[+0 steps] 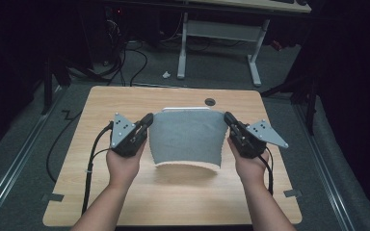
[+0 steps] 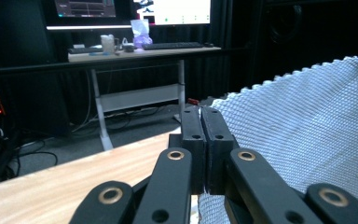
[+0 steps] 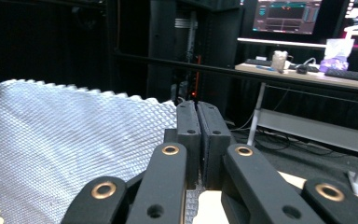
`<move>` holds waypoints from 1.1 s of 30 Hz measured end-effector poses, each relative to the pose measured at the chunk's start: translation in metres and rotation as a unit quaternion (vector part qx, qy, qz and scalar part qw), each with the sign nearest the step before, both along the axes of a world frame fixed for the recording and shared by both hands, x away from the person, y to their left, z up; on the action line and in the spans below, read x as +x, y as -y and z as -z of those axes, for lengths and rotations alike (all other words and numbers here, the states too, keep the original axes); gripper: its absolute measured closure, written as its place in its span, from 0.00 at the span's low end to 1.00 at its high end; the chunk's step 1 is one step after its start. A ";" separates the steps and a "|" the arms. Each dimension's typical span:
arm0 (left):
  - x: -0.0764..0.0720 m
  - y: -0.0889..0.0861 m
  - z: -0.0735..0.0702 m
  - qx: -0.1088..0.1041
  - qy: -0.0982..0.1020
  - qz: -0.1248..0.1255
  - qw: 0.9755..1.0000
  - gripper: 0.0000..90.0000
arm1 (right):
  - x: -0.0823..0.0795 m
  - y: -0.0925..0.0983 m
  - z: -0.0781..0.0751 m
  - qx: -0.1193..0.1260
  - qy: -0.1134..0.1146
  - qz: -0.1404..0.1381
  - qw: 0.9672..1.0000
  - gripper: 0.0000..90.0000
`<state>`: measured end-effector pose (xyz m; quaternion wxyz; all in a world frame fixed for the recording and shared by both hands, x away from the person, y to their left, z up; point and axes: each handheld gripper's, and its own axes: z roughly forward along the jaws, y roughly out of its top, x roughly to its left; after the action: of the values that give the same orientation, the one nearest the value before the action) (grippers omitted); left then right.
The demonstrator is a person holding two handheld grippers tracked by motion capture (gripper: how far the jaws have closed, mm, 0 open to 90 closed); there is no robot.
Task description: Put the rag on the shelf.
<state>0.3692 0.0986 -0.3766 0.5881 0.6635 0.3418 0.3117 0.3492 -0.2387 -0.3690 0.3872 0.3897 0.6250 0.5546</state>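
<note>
A grey woven cloth [image 1: 187,137] with a zigzag-cut edge hangs stretched in the air above the wooden table [image 1: 125,103], its lower edge curling just over the tabletop. My left gripper [image 1: 148,119] is shut on the cloth's upper left corner. My right gripper [image 1: 228,118] is shut on the upper right corner. In the left gripper view the cloth [image 2: 307,126] spreads away to the right of the closed jaws, held by my left gripper [image 2: 200,111]. In the right gripper view the cloth [image 3: 65,144] spreads to the left of my right gripper [image 3: 196,105].
A round hole [image 1: 210,101] sits near the table's far edge. Beyond the table stands a white-legged desk [image 1: 221,33] carrying a keyboard [image 2: 172,45], a cup [image 2: 107,44] and monitors. Cables [image 1: 89,168] trail from the left gripper across the table's left side.
</note>
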 end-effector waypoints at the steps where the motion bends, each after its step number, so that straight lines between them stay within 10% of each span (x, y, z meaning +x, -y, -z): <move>1: 0.004 0.001 -0.002 0.002 0.000 -0.001 1.000 0.99 | 0.004 0.001 -0.002 0.003 -0.001 0.003 1.000 0.99; 18: 0.070 0.014 -0.020 0.050 0.007 -0.028 0.998 0.99 | 0.066 0.005 -0.013 0.006 -0.009 0.015 1.000 0.99; 33: 0.121 0.030 -0.003 0.141 -0.025 -0.055 0.988 0.99 | 0.125 -0.001 -0.001 -0.023 -0.050 0.035 0.998 0.99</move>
<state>0.4898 0.0684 -0.3731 0.4618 0.7273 0.3451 0.3724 0.4745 -0.2378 -0.3681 0.3839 0.4296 0.6422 0.5057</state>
